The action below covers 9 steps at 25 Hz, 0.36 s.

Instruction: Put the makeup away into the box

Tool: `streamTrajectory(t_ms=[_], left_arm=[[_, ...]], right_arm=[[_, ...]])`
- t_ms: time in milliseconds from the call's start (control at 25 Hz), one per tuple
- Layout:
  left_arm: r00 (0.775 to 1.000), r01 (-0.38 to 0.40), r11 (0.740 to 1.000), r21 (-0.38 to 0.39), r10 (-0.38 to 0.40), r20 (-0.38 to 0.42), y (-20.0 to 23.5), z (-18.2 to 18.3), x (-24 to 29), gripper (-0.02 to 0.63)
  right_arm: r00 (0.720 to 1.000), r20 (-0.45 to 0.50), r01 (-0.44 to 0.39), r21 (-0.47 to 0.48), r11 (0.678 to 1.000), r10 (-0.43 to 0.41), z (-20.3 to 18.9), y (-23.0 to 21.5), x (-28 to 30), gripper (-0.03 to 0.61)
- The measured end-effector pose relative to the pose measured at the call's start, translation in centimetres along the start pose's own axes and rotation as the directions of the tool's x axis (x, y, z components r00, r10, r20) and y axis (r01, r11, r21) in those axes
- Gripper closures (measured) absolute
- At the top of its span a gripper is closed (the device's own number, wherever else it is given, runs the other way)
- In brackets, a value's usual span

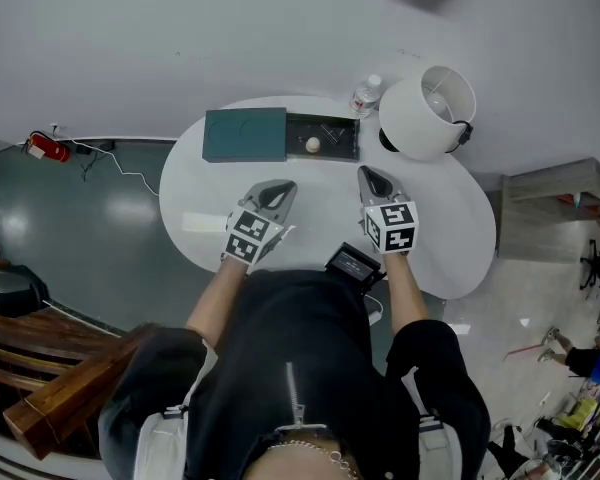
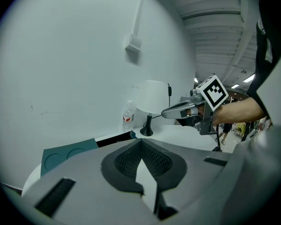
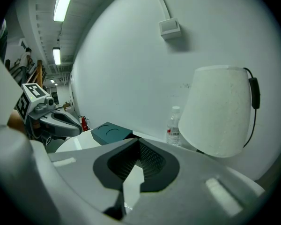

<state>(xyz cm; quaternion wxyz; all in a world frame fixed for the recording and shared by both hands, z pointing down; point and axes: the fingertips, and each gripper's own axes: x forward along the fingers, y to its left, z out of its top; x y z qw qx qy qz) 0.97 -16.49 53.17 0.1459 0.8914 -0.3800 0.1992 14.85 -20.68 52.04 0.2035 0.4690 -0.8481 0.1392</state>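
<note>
A black box [image 1: 325,136] lies open at the far side of the round white table [image 1: 450,238], with a small pale round item [image 1: 313,145] and dark makeup pieces inside. Its teal lid [image 1: 245,134] lies flat just left of it and shows in the left gripper view [image 2: 68,156] and the right gripper view [image 3: 111,132]. My left gripper [image 1: 277,196] [image 2: 141,142] hovers over the table short of the lid, shut and empty. The right gripper [image 1: 372,180] [image 3: 138,142] hovers short of the box, also shut with nothing in it.
A lamp with a big white shade [image 1: 427,111] and a water bottle [image 1: 366,95] stand right of the box. A black device [image 1: 353,265] sits at the table's near edge by my body. A red extinguisher [image 1: 48,148] and wooden furniture [image 1: 50,388] are on the floor to the left.
</note>
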Motion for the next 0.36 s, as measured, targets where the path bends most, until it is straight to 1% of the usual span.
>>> streamTrajectory(t_ms=[360], left_arm=[[1.000, 0.005, 1.000, 0.001, -0.005, -0.003, 0.28, -0.24, -0.37, 0.603]], right_arm=[[1.000, -0.011, -0.002, -0.005, 1.000, 0.002, 0.02, 0.70, 0.22, 0.574]])
